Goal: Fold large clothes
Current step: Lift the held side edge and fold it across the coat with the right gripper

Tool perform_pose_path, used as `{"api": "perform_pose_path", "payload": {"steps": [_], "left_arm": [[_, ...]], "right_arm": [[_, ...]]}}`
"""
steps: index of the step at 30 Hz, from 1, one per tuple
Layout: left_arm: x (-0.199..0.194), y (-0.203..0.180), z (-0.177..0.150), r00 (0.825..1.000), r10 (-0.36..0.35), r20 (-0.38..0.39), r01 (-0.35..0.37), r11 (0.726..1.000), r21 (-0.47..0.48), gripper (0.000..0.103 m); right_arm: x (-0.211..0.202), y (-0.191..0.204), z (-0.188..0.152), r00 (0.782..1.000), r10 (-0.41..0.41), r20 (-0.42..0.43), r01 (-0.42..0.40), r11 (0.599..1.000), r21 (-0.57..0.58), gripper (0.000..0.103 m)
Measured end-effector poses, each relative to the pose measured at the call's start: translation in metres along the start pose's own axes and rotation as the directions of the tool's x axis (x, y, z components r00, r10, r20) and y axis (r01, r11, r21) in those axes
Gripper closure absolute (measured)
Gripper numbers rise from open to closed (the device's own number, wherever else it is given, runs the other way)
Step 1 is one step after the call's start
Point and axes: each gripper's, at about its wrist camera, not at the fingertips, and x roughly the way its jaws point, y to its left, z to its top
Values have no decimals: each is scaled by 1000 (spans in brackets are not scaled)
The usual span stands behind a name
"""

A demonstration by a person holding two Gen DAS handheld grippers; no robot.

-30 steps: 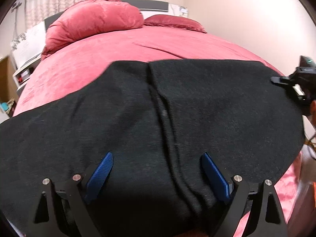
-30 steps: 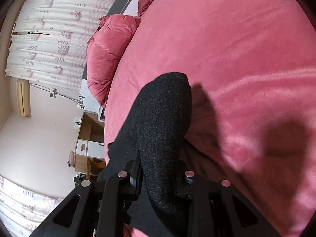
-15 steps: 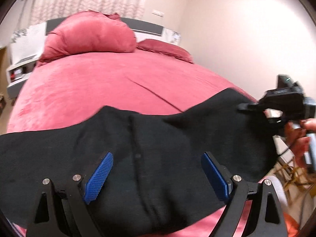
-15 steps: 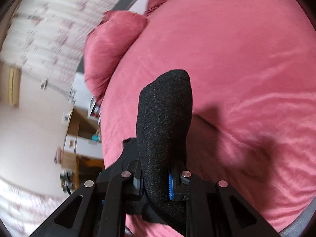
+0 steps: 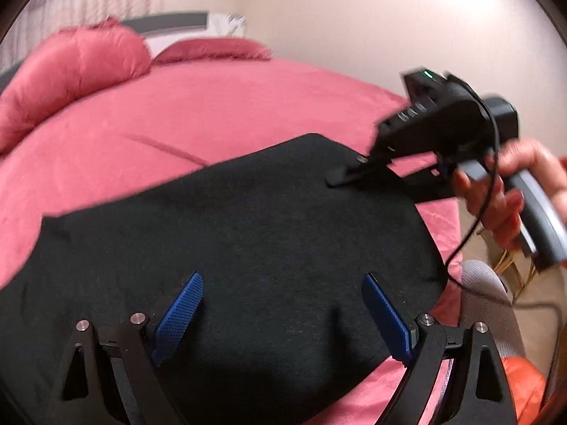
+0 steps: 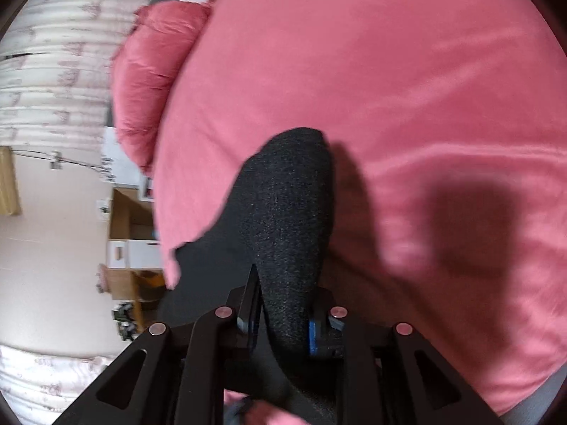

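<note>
- Lying spread across the near part of the pink bed (image 5: 198, 113), the black garment (image 5: 248, 233) covers the near half of the left wrist view; its far edge runs slanting from the left side up toward the right.
- The left gripper (image 5: 281, 315) hangs over the near part of the cloth with its jaws wide apart; the blue pads (image 5: 179, 315) sit to either side and nothing is pinched between them.
- The right gripper (image 6: 280, 322) has its jaws drawn together on a bunched fold of the black garment (image 6: 287, 212), which rises out between the two pads as a rounded hump toward the far side.
- In the left wrist view the same right gripper (image 5: 358, 173) sits at the garment's far right corner, its black finger lying on the cloth edge, and a person's hand (image 5: 510, 184) grips its grey handle.
- A pink pillow (image 5: 71, 71) lies at the far left of the bed, with a second one flatter beside it, against a dark headboard (image 5: 166, 23).
- Pale curtains (image 6: 53, 71) hang at the left of the right wrist view, with wooden furniture (image 6: 124, 226) just beside the bed.
- Both views are somewhat blurred.
</note>
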Motion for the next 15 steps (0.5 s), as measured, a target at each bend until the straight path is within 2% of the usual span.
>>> {"api": "perform_pose_path", "payload": {"steps": [3,6,11,15], "left_arm": [[3,20,-4,1000,11,-28,-13,998,-69,11],[-14,46,-12,1000,22,4,-22,988,-155,12],[-62,113,-20,987,134,86,-103,950,-295,11],[-103,172,-33,958,256,127,-188,899,-397,11]], "right_arm": [[-1,-10,-4,998,63,-2,-63,996,58,85],[-7,11,-12,994,108,-3,-108,993,53,85],[-18,85,-28,983,181,-24,-181,983,-9,85],[-8,150,-50,979,199,-38,-201,977,-65,84]]}}
